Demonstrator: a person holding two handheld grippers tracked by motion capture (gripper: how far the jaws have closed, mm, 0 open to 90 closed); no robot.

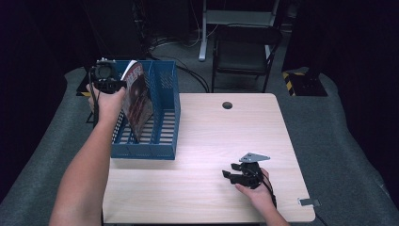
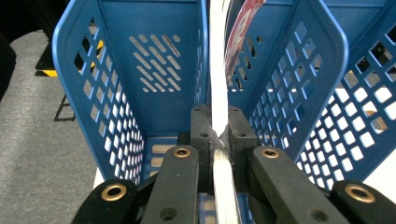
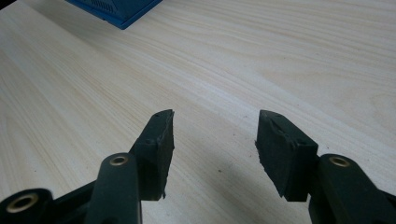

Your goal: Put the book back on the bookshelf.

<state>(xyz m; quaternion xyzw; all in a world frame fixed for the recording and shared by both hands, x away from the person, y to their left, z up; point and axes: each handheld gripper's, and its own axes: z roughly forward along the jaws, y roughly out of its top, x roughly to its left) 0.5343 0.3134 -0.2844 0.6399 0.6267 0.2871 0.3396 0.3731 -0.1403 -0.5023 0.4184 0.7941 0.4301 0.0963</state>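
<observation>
A person's left gripper [image 1: 107, 80] was clamped tight on the top edge of a magazine [image 1: 138, 101], which stood tilted inside the left compartment of a blue file rack [image 1: 165, 117] on a pale wooden table [image 1: 211, 141]. The magazine's lower edge seemed to rest on the slatted floor, though the divider partly hid it. The right gripper [image 3: 212, 135] lay idle near the table's front, jaws wide apart, holding nothing. The step in hand looked like filing the magazine; next, the left jaws would need to release and lift clear.
</observation>
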